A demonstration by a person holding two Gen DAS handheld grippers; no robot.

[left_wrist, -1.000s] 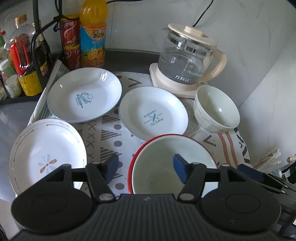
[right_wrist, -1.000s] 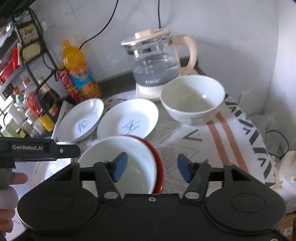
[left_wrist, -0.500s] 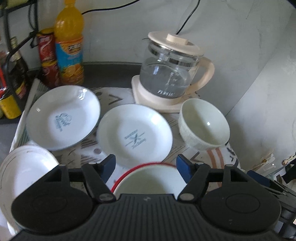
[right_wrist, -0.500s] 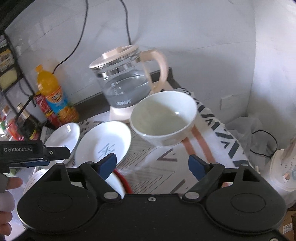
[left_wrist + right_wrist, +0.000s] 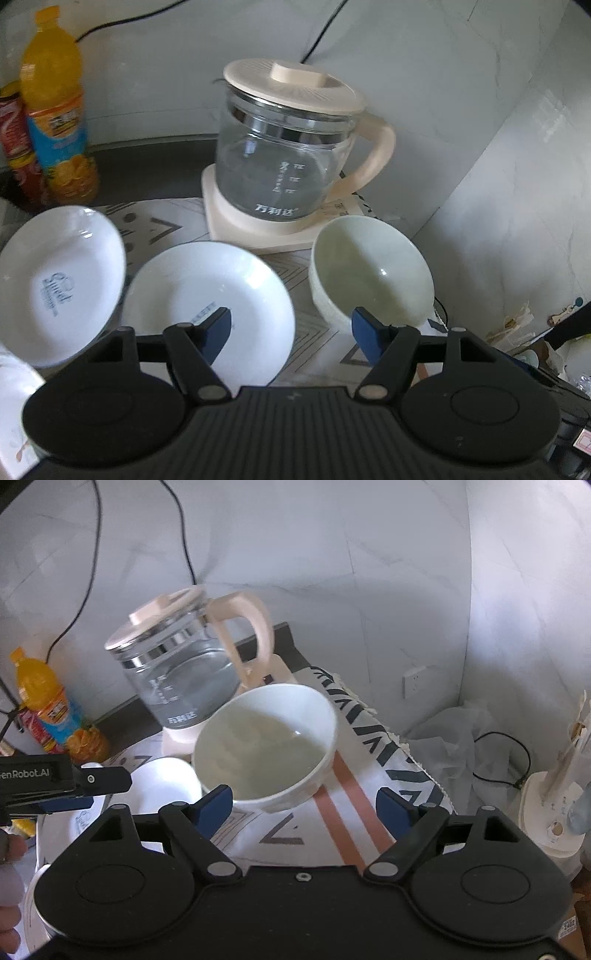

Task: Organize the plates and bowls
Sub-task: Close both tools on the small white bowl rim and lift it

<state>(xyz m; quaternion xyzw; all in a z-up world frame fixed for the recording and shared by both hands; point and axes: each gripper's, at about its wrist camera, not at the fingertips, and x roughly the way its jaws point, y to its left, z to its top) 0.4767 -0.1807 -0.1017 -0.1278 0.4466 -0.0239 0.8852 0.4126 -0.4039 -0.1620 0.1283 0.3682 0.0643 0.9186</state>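
Bowl (image 5: 264, 746), just one, is sitting ahead of your spread right hand-held gripper (image 5: 304, 806); two plates (image 5: 207, 306) are lying before your spread left hand-held gripper (image 5: 291, 334).

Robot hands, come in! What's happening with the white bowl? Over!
Both grippers, left and right, open, empty. White bowl upright on the mat, untouched, just ahead of right. Kettle close behind it.

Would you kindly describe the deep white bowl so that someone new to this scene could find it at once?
Start at the glass kettle with the cream lid and handle, standing on its cream base at the back of the patterned cloth. The deep white bowl sits right in front of that base, on the kettle's handle side. Unlike the shallow printed plates beside it, it is tall-walled, plain and empty.
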